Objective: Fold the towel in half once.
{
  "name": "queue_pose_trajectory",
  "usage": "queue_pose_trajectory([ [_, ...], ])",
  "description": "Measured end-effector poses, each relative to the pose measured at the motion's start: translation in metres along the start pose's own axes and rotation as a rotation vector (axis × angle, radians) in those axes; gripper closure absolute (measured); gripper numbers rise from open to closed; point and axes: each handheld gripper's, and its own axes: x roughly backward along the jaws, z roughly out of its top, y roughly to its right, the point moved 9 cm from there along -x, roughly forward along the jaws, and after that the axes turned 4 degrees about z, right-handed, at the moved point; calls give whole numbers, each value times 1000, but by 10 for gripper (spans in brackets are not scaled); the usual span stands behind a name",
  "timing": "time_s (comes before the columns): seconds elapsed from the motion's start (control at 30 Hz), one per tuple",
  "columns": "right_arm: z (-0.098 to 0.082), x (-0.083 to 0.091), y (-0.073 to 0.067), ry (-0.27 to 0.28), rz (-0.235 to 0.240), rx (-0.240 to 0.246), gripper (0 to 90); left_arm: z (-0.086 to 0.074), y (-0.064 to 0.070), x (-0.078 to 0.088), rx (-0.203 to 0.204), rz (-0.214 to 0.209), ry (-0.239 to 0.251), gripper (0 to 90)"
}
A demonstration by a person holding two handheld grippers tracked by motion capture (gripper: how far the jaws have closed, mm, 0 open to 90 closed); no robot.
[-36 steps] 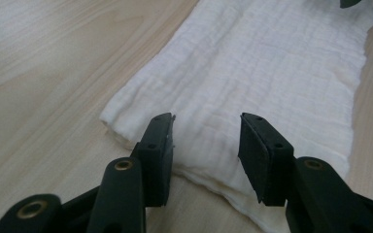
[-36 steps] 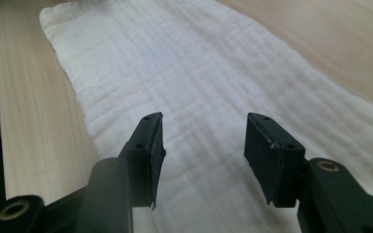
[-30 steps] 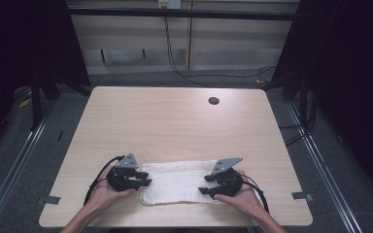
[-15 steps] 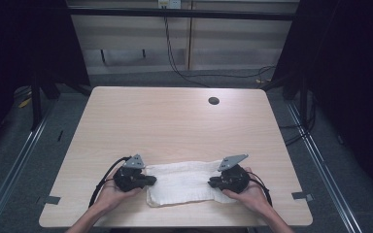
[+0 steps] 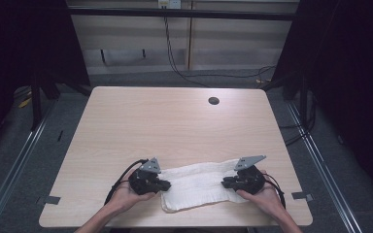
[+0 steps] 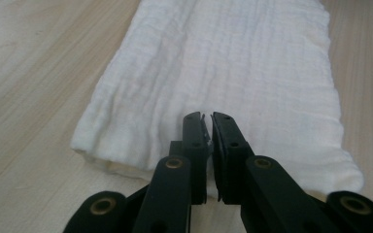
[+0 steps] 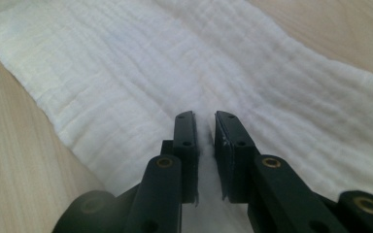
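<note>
Since the earlier frame we have drawn both grippers and the white cloth (image 5: 199, 187) toward the table's (image 5: 175, 126) near edge. Our left gripper (image 6: 208, 121) has just closed, pinching the cloth's left end; our right gripper (image 7: 205, 121) likewise nips a ridge at its right end.

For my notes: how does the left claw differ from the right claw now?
The left claw pinches the white cloth at its left end, the right claw at its right end. The left claw's jaws nearly touch; the right claw's stand slightly wider. Both have just been closing on cloth.
</note>
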Motion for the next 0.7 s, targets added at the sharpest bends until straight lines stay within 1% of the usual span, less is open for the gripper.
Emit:
queue_pose_trajectory([
  [0.03,-1,1,-1,2,2,8,793,-1,0,1,-12,-1,-11,842],
  [0.07,-2,1,-3,-4,7,-3,789,0,1,1,-1,-7,1,836],
  [0.1,-3,2,-4,-2,7,6,778,-1,1,1,-11,-10,-5,832],
  [0.13,-4,2,-6,-7,5,-6,770,-1,0,2,-8,-9,-6,830],
  [0.17,-4,2,-7,-11,15,-4,763,-1,0,2,-1,-16,5,822],
  [0.2,-3,2,-8,-15,18,-11,755,-2,-1,3,-3,-9,1,817],
  [0.23,-2,3,-7,-15,13,-5,735,-3,-5,5,-7,22,-15,817],
  [0.27,-1,3,-9,-9,27,-18,721,-2,-5,5,6,2,5,804],
  [0.3,0,4,-10,-6,32,-24,716,-4,-6,7,-1,0,2,784],
  [0.33,3,5,-8,12,18,-15,708,-3,-7,9,15,2,20,774],
  [0.37,5,6,-8,25,18,-18,696,-3,-8,13,9,-2,19,761],
  [0.4,8,7,-9,38,20,-17,679,-1,-9,15,27,-3,44,739],
  [0.43,11,8,-10,53,21,-12,669,0,-11,18,33,9,54,711],
  [0.5,17,9,-13,72,28,-6,642,3,-15,22,53,14,75,694],
  [0.53,19,8,-16,81,31,1,620,5,-16,25,58,19,78,672],
  [0.57,21,8,-19,91,34,6,614,7,-18,27,62,23,87,647],
  [0.6,23,7,-22,88,34,9,613,9,-20,29,73,27,101,637],
  [0.63,26,6,-27,98,42,17,607,11,-22,30,77,34,103,612],
  [0.67,29,5,-29,106,52,20,597,12,-24,32,89,27,110,596],
  [0.7,31,4,-33,108,55,19,595,13,-27,33,94,30,118,589],
])
